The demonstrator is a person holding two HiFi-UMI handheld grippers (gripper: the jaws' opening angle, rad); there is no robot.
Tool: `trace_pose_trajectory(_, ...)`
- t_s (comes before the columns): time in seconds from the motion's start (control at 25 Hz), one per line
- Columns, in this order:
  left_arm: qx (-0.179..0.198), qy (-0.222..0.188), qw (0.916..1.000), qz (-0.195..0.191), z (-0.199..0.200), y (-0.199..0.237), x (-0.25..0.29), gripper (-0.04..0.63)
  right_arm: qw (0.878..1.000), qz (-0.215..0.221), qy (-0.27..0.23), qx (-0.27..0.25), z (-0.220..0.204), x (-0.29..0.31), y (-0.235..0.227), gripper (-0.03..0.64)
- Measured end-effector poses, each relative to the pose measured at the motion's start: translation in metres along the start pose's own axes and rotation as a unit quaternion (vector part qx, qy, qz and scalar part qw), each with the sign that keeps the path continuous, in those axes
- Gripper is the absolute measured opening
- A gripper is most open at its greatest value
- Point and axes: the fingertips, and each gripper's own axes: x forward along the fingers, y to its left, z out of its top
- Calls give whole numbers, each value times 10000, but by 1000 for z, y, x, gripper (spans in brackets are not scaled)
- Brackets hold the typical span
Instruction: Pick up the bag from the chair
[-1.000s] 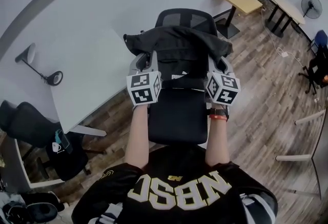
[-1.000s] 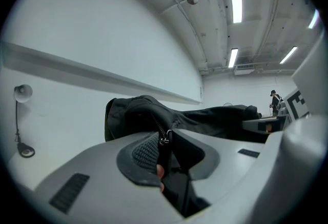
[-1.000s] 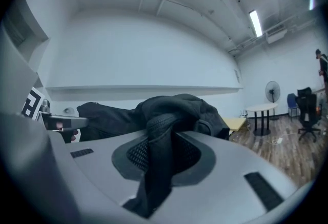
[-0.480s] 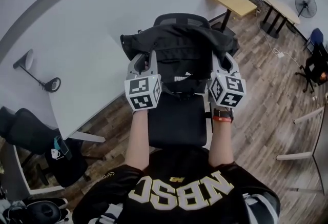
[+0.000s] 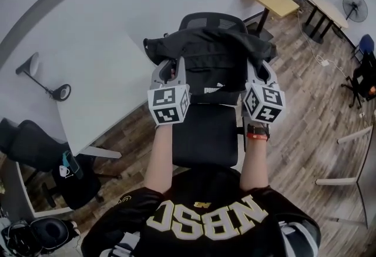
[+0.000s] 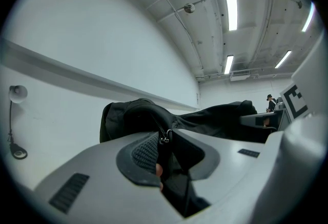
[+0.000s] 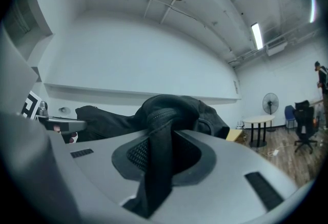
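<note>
A black bag hangs between my two grippers, over the seat of a black office chair and in front of its backrest. My left gripper is shut on the bag's left edge. In the left gripper view the jaws pinch black fabric beside a zipper pull. My right gripper is shut on the bag's right edge. The right gripper view shows a fold of black fabric clamped between the jaws. Both grippers point level, away from me.
A white table with a desk lamp stands left of the chair. Another black chair is at lower left. At the far right are a yellow table, a fan and wooden floor with cables.
The right gripper has risen slightly with its side of the bag. The left gripper has stayed about where it was. Both grips are unchanged.
</note>
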Motion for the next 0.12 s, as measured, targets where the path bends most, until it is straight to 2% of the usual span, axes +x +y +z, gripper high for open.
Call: trace_pose_trajectory(0.12,-16,75,9999,-69,-5,-4,8,81,10000,-64,32,25,-3,5,-5,78)
